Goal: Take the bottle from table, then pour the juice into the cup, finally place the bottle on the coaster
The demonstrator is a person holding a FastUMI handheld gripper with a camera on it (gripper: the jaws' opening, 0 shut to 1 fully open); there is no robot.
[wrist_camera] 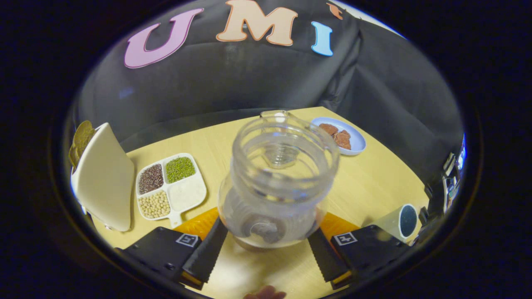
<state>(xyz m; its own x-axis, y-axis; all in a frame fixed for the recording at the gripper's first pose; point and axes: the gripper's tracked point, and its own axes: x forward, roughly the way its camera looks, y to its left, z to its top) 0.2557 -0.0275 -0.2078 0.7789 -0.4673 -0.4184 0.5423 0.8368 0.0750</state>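
A clear, wide-mouthed bottle [282, 174] stands upright between my fingers, its open mouth facing up at me. A little brownish liquid shows at its bottom. My gripper [268, 230] is shut on the bottle's lower body, with the left finger [208, 251] and the right finger [326, 257] pressing on either side. An orange coaster [199, 222] lies under and beside the bottle's base; I cannot tell whether the bottle rests on it. Just beyond the bottle, the rim of a clear cup [274, 113] peeks out, mostly hidden.
On the yellow table [374, 178], a white divided tray [171, 187] of beans and grains lies to the left. A tall white tilted object [104, 178] stands further left. A blue plate [341, 135] with brown snacks sits at the back right. A white cylinder [397, 222] lies at right. A fingertip [266, 293] shows below.
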